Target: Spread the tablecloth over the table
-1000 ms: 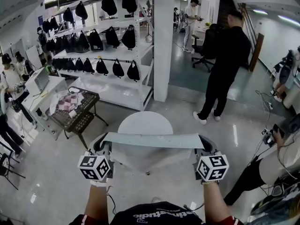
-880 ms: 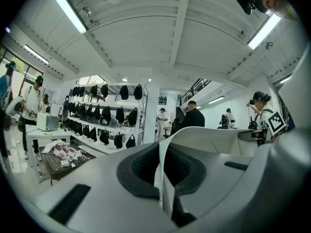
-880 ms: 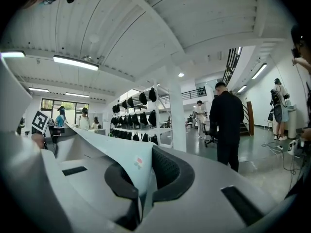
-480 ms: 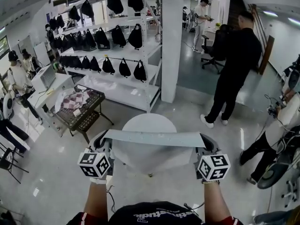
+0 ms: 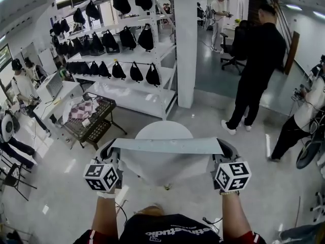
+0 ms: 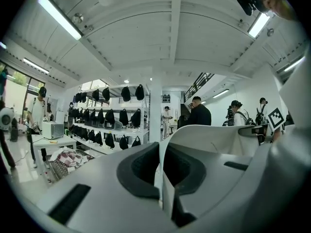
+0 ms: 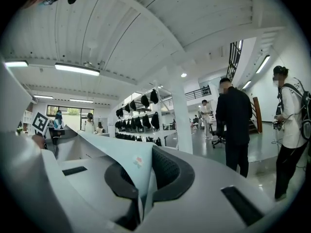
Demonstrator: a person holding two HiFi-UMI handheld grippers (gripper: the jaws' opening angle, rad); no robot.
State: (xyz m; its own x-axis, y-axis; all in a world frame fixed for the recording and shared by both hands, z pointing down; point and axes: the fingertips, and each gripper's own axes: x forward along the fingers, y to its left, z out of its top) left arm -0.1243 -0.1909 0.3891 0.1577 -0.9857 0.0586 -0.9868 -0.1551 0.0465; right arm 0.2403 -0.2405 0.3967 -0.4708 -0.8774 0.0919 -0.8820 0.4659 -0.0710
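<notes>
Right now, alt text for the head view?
The left gripper and right gripper are shut on corners of a pale tablecloth stretched between them, a round white table behind it. Shelves of black bags and bystanders stand beyond.

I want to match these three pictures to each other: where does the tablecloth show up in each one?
Head view: the tablecloth is a pale band low in the centre, stretched between the left claw and right claw.
Left gripper view: tablecloth pinched at bottom centre, sweeping right.
Right gripper view: tablecloth pinched at bottom centre, sweeping left.
Shared landmark: the shelves of black bags.
</notes>
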